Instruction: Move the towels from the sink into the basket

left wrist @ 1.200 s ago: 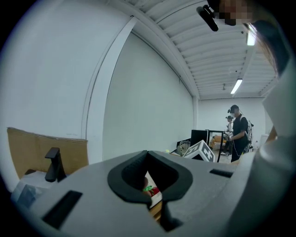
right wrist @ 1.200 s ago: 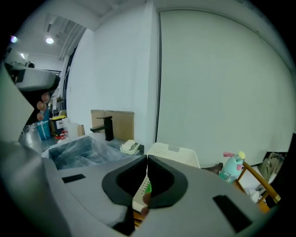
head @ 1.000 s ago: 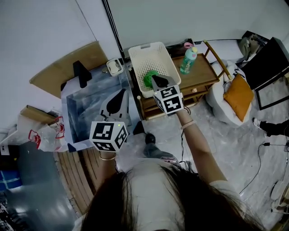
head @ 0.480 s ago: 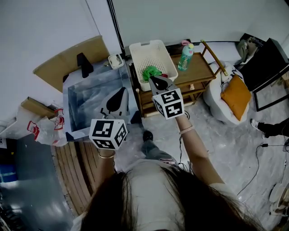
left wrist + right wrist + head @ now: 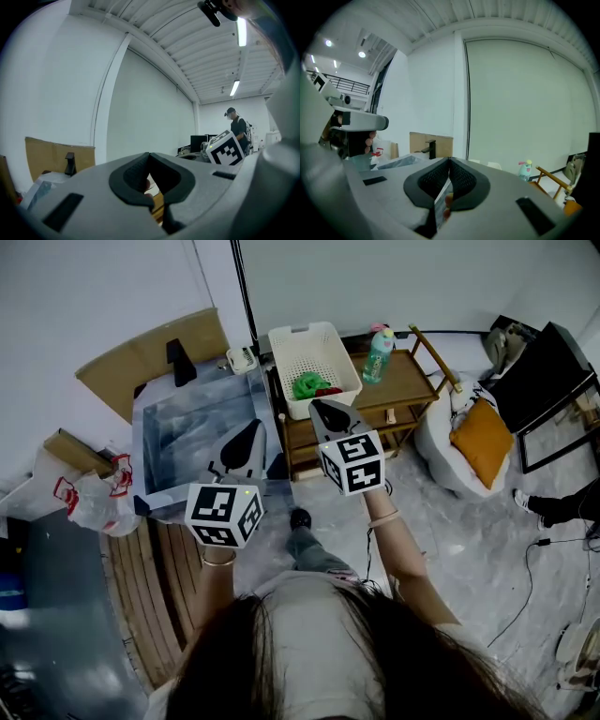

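Behind right gripper [image 5: 319, 406] | basket [image 5: 298, 351] near rim hidden | towels [image 5: 307, 385] partly visible

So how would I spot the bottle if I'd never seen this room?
Find the low wooden rack just right of the sink. On its top, right beside the white basket, stands the bottle. It is the only tall, upright thing up there, pale green with a pink cap.
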`<state>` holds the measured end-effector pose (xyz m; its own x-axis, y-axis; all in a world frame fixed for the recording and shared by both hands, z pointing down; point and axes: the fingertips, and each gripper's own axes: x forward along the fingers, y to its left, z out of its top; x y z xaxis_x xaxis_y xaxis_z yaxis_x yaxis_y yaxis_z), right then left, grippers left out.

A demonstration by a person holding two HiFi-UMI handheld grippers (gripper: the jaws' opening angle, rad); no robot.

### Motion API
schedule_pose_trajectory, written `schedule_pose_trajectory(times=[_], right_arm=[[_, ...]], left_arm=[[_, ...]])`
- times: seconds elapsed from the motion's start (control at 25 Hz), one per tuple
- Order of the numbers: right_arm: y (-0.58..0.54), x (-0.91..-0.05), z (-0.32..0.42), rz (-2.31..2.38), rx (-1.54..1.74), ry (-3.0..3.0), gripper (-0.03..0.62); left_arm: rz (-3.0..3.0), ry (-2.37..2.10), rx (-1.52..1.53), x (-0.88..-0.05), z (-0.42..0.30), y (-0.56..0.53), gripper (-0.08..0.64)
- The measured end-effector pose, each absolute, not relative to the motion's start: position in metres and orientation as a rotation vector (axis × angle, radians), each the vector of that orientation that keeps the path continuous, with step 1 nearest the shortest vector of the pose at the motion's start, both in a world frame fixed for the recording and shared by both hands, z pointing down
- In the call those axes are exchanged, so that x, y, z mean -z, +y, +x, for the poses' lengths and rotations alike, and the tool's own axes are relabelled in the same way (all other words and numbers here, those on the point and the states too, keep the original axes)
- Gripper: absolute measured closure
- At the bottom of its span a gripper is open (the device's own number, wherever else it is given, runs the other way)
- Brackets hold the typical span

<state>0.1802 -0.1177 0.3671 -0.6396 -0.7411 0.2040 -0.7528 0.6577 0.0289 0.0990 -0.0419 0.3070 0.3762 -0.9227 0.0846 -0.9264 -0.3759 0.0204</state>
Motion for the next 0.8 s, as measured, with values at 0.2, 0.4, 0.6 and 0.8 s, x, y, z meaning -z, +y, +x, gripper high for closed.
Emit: schedule_pose_trajectory(times=[0.2,0.4,0.6,0.8], right_arm=[[-0.087,-0.354,0.183,1.240,-0.060,-2.698,0.566],[-0.061,-0.341,0.190,1.255,-0.034,-2.714,0.566],[-0.036,-0.327,0.196,1.267,-0.001,-2.730,0.566],[-0.014,-0.319,0.200,1.274,0.018,-2.741,0.566]], left_arm=[[2.570,-1.726,-0.081,-0.302,0.100,-0.018,0.557],[2.580,-1.738,-0.070,-0.297,0.104,0.002,0.557],[2.585,-1.754,-0.053,-0.294,0.105,0.020,0.557],[2.595,-1.764,-0.048,-0.292,0.107,0.035,0.557]])
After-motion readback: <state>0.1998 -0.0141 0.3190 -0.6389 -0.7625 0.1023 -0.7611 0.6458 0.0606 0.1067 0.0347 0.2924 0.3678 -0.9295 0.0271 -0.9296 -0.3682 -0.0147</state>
